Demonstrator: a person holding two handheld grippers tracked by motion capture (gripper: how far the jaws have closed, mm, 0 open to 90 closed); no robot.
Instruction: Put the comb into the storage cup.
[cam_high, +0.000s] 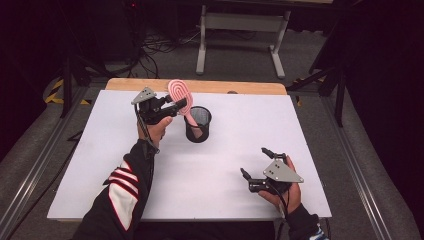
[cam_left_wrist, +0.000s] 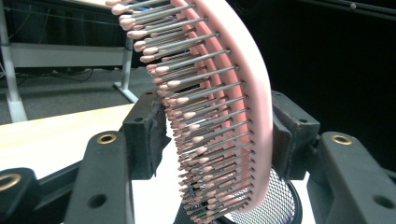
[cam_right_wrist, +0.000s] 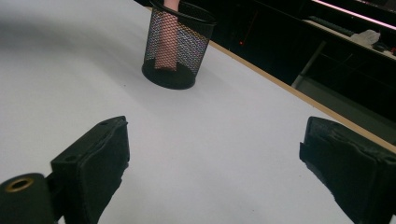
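Left gripper (cam_high: 179, 106) is clamped on a pink plastic hairbrush w/ metal pink-tipped bristles (cam_high: 181, 95), held up over the far-left part of the white tabletop (cam_high: 225, 150). High view: brush head sticks up and tilts away from the hand, handle end goes down into the black wire-mesh cylindrical cup (cam_high: 198, 124), which stands upright near table centre, far half. Bristles not resolvable from up there, just a pink oval w/ ridges.

Left gripper view fills that in: hairbrush (cam_left_wrist: 243, 93) sits between the two black jaws, one pad against the smooth curved back, the other on the bristle side; rows of pins point toward frame left. Mesh cup (cam_left_wrist: 275, 205) rim shows at the bottom just under the brush's lower end. Can't tell from here how deep the brush goes.

Right gripper view gives the depth bit: through the mesh of the cup (cam_right_wrist: 177, 44) a pink shaft (cam_right_wrist: 166, 46) runs down inside, leaning on the left wall, reaching near the base. Cup sits on the white surface, near the wood-coloured far edge strip (cam_right_wrist: 280, 84).

Right gripper (cam_high: 257, 164) is at near-right of table, well apart from cup, jaws spread wide w/ nothing between them; bare white top visible in the gap in its own view. Person's right hand (cam_high: 285, 192) grips it from below; grey three-cornered plate (cam_high: 281, 171) on top.
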